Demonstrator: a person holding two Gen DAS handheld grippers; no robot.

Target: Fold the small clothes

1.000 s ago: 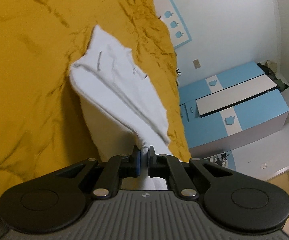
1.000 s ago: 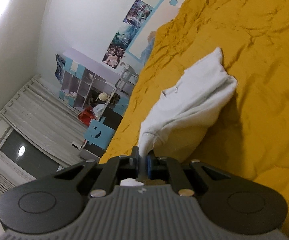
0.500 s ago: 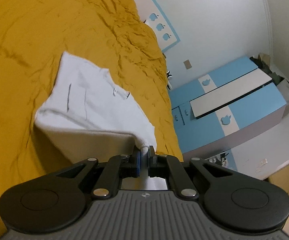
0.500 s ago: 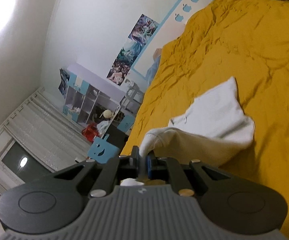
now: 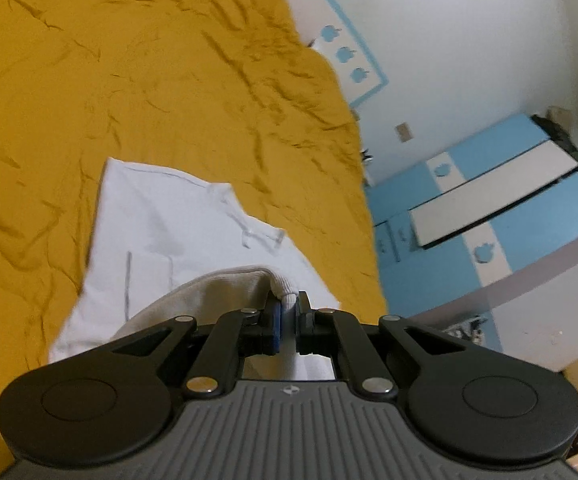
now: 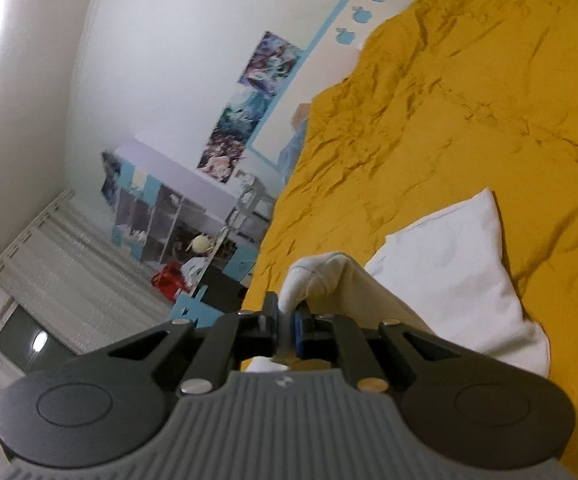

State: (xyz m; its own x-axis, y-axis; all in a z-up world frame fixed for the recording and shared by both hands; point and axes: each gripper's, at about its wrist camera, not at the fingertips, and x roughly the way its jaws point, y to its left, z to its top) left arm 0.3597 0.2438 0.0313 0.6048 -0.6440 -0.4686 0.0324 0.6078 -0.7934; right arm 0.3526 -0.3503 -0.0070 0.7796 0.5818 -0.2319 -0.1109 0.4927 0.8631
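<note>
A small white garment [image 5: 177,232] lies on a mustard-yellow bedspread [image 5: 129,80]. Its far part rests flat on the bed and its near edge is lifted and curled back over it. My left gripper [image 5: 288,312] is shut on a ribbed corner of that edge. In the right wrist view the same garment [image 6: 449,256] lies on the bedspread [image 6: 469,100], and my right gripper [image 6: 287,316] is shut on the other lifted corner. The underside of the raised fold is in shadow.
The bed's right edge drops off toward a blue-and-white cabinet [image 5: 489,216] by the wall. On the other side stand a shelf unit [image 6: 161,216] with toys, a blue chair [image 6: 193,308] and curtains [image 6: 49,280]. A blue pillow [image 6: 295,144] lies at the bed's head.
Both grippers have carried the held edge forward over the garment. The garment went from hanging stretched in the air to lying mostly flat, with the held edge folding over it.
</note>
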